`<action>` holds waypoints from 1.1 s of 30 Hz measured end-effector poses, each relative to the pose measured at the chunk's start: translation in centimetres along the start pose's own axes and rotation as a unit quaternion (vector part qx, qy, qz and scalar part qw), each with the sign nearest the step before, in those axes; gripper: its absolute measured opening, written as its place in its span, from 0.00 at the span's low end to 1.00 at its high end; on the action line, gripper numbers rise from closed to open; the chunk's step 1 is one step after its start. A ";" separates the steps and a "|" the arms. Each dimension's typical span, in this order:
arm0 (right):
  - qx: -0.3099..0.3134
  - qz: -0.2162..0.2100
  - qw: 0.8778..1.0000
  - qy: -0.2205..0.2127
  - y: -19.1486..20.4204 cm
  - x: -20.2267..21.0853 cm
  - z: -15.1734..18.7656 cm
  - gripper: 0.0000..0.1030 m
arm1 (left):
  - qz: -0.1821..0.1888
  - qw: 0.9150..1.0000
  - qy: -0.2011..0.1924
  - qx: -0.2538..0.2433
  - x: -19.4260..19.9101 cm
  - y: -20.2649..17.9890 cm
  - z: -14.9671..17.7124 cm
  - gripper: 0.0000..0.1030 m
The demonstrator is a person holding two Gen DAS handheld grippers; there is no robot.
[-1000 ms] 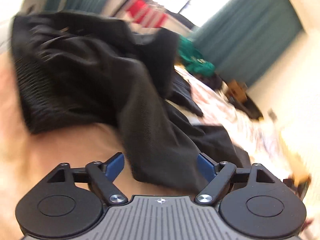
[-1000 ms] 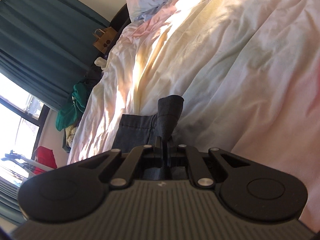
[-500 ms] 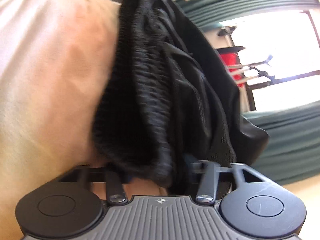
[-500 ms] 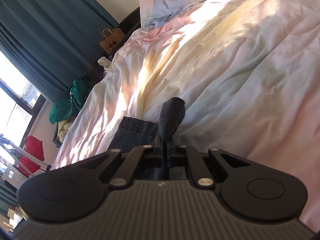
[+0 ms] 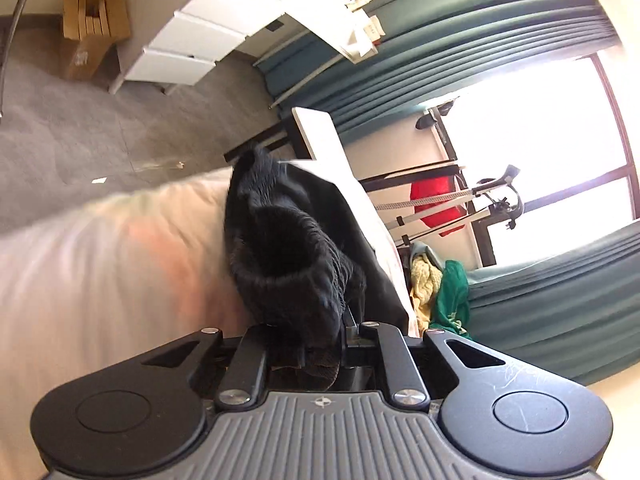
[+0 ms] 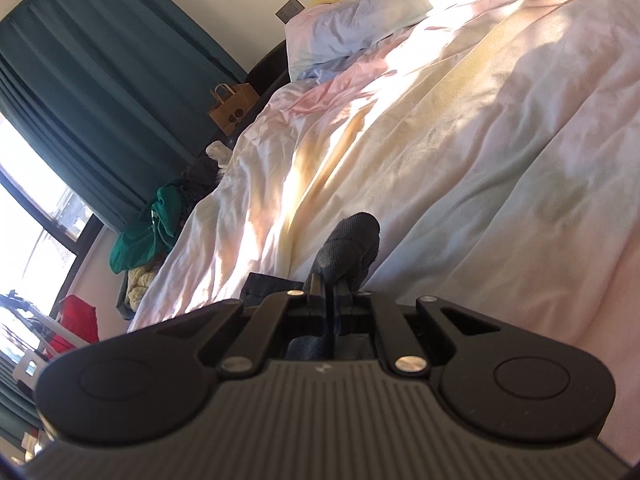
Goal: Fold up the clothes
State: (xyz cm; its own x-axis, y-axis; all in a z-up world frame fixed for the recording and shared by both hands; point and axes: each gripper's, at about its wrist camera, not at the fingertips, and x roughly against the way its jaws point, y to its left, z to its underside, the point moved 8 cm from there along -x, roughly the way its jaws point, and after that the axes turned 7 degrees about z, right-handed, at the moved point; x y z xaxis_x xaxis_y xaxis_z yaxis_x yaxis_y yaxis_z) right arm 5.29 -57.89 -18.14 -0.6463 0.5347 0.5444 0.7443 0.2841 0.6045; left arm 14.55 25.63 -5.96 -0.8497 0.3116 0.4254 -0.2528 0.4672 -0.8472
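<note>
A black garment (image 5: 288, 256) with a ribbed waistband lies bunched on the pastel bed cover (image 5: 100, 272). My left gripper (image 5: 320, 344) is shut on its ribbed edge, and the cloth hides the fingertips. In the right wrist view my right gripper (image 6: 330, 284) is shut on another dark fold of the garment (image 6: 352, 240), which sticks up past the fingers above the bed cover (image 6: 480, 140).
The bed edge drops to grey carpet (image 5: 100, 120) with white drawers (image 5: 188, 52) and a cardboard box (image 5: 92, 20). A pile of green and yellow clothes (image 5: 440, 296) lies by the teal curtains (image 5: 540, 308). Pillows (image 6: 360, 20) and a paper bag (image 6: 232, 108) sit at the bed's far end.
My left gripper went from open near the garment to shut on its ribbed edge, and swung round toward the room. My right gripper stays shut on its fold, with the view tilting slightly.
</note>
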 end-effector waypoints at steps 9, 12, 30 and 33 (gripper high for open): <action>0.002 0.056 0.998 0.015 -3.1 0.8 0.0 0.06 | -0.138 0.983 0.069 -0.101 3.3 8.6 3.2 0.18; -0.007 0.076 0.995 0.069 -5.1 -0.6 1.5 0.06 | -0.148 0.978 0.087 -0.119 2.6 10.8 3.9 0.26; 0.111 -0.127 0.986 0.003 7.7 8.8 1.7 0.76 | -0.127 0.920 -0.028 -0.369 5.5 -3.3 10.7 0.82; 0.162 -0.208 0.963 0.047 11.9 11.1 5.3 0.77 | -0.098 0.920 -0.018 -0.380 2.9 -6.5 14.0 0.82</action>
State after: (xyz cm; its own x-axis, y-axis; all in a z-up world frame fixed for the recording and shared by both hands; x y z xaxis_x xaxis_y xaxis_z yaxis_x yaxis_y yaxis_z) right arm 7.85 -44.37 -7.97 -0.9014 0.2498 0.3537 0.4204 0.7005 0.5766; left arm 7.24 11.97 -3.65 -0.8403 0.1379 0.5243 -0.0190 0.9590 -0.2827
